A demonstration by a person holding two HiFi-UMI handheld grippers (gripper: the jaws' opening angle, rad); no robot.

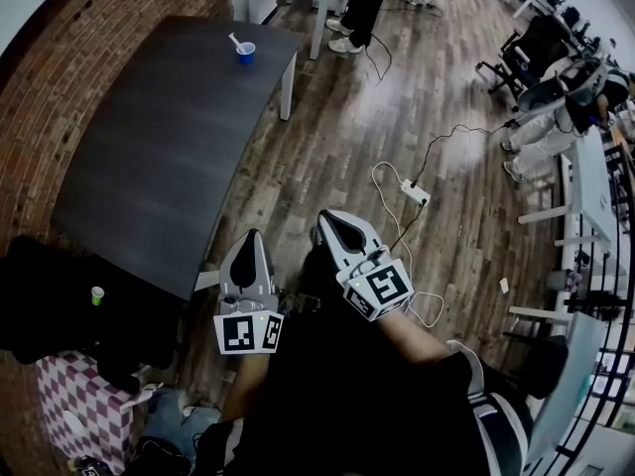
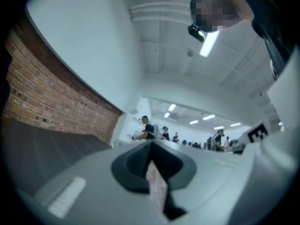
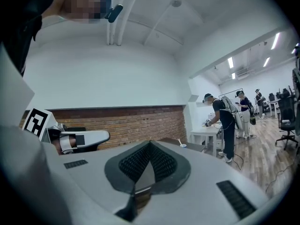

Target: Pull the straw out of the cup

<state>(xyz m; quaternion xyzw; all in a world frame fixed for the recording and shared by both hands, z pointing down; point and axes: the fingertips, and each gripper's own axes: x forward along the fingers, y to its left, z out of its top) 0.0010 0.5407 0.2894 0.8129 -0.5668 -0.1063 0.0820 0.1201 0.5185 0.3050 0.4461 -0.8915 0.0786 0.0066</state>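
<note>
Your blue cup (image 1: pixel 246 53) stands upright at the far end of the dark table (image 1: pixel 159 147), with the white straw (image 1: pixel 236 40) leaning in it. You hold both grippers close to your body, well apart from the cup. The left gripper (image 1: pixel 252 238) and the right gripper (image 1: pixel 328 220) each have their jaws pressed together on nothing. A small green cup (image 1: pixel 97 295) sits off to your left, but you can't tell what is in it.

Ceiling lights (image 2: pixel 209 43) glare; fisheye edges dark, foreground blurred

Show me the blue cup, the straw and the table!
blue cup (image 1: pixel 246 55): head view, its side wall.
straw (image 1: pixel 235 40): head view, the part above the rim.
table (image 1: pixel 169 137): head view, bare dark top.
</note>
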